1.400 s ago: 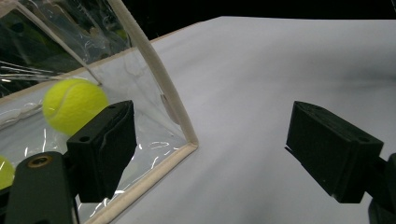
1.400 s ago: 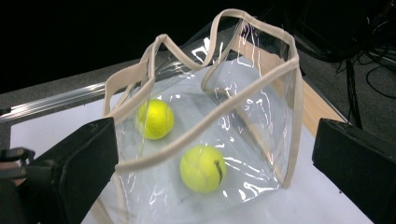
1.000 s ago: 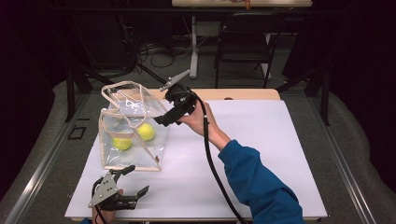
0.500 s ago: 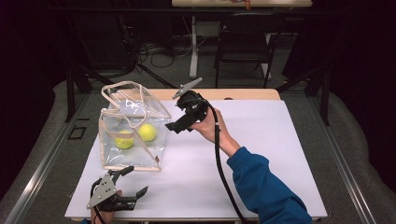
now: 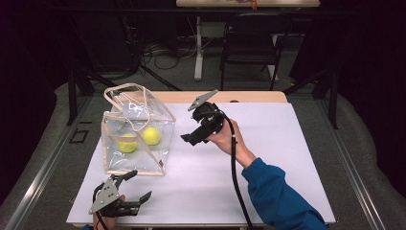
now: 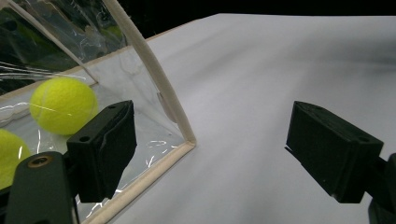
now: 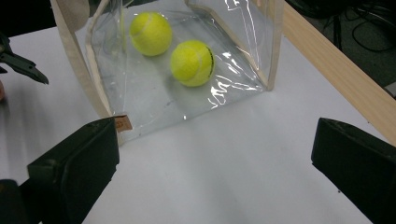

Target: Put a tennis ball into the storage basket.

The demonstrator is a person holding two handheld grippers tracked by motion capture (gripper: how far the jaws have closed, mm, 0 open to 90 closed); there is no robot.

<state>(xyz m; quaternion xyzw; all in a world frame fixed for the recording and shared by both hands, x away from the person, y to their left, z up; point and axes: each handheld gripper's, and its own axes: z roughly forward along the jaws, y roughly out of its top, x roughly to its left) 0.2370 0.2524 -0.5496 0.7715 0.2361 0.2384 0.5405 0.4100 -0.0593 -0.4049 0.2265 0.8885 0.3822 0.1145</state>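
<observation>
On the white counter [image 5: 268,158], two tennis balls [image 5: 152,135] already lay inside the clear bag [image 5: 136,132]; the right gripper [image 5: 187,139] and left gripper [image 5: 135,186] hovered near, fingers wide, empty.

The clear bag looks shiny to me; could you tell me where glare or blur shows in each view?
High view: white glare streaks on the bag, dark surroundings. Left gripper view: its near claw pads and the table look soft, glints on the plastic. Right gripper view: bright glints on the bag wall beside the balls, claw pads blurred.
</observation>
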